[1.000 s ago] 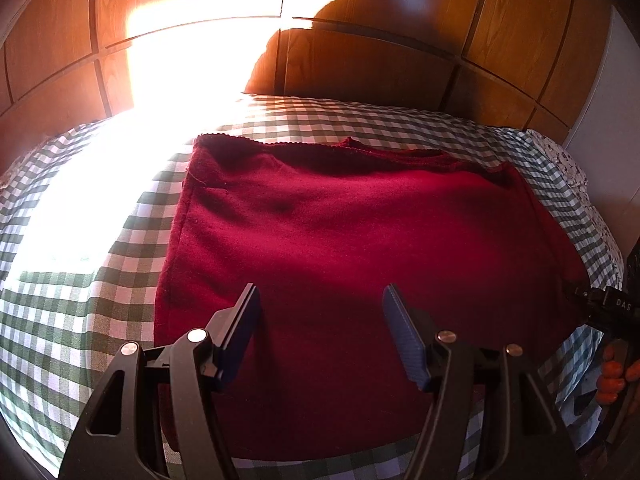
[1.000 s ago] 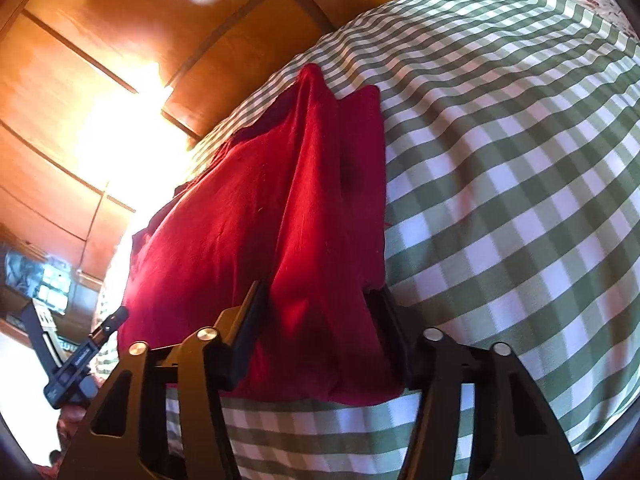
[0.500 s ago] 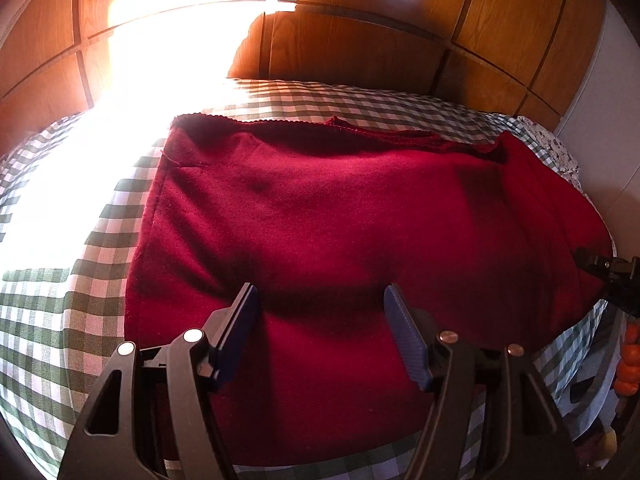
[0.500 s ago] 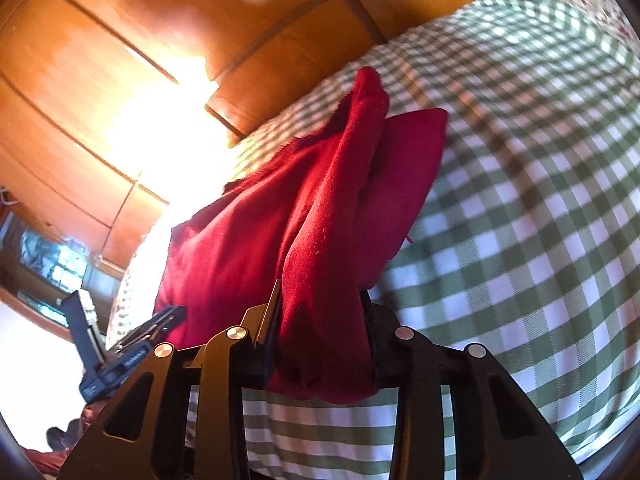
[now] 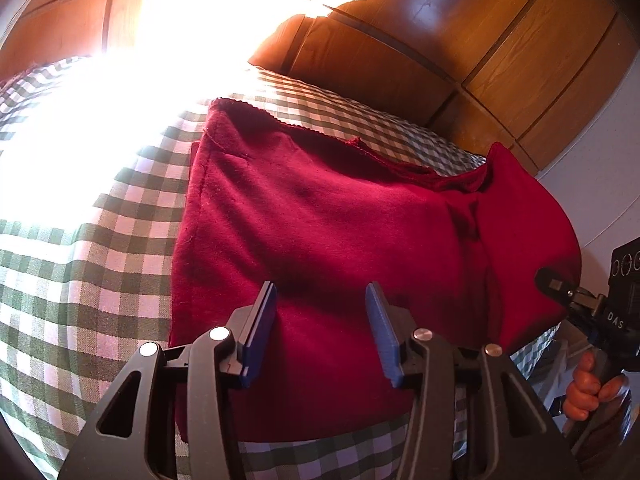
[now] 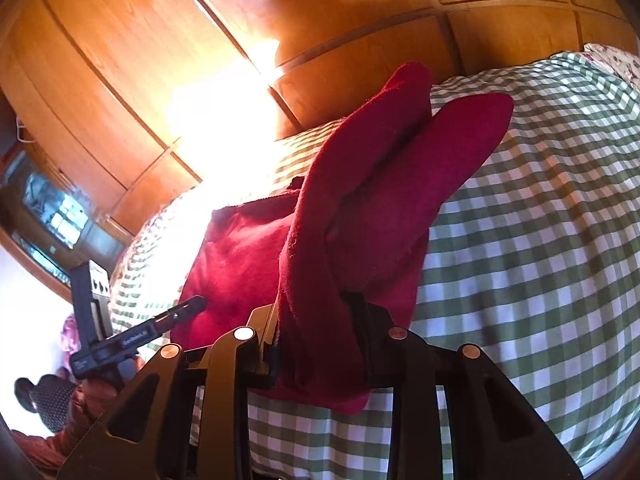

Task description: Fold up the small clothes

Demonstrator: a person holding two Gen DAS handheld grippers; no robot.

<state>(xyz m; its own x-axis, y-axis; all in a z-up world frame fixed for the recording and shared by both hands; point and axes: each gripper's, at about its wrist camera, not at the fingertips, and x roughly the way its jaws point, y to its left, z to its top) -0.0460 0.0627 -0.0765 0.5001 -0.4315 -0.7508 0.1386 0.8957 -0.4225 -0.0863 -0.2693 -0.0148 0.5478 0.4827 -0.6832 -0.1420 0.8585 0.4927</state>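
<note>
A dark red garment (image 5: 320, 220) lies spread on a green-and-white checked bedcover (image 5: 92, 248). My left gripper (image 5: 322, 320) is open, its blue pads hovering over the garment's near edge. My right gripper (image 6: 316, 332) is shut on the garment's right edge (image 6: 360, 208) and holds it lifted off the bed, the cloth bunched in two upright folds. The right gripper also shows at the right of the left wrist view (image 5: 560, 288), pinching the raised edge. The left gripper shows at the left of the right wrist view (image 6: 176, 316).
A wooden panelled headboard (image 5: 440, 40) stands behind the bed, with strong sun glare (image 5: 100, 120) on the cover's left. A floral pillow corner (image 6: 612, 64) lies at the far right. The bed's right edge drops off near my right hand (image 5: 588, 392).
My right gripper has closed fully on the garment's right edge and lifted it higher, folding it up and toward the left. My left gripper stayed open and shifted slightly closer over the cloth.
</note>
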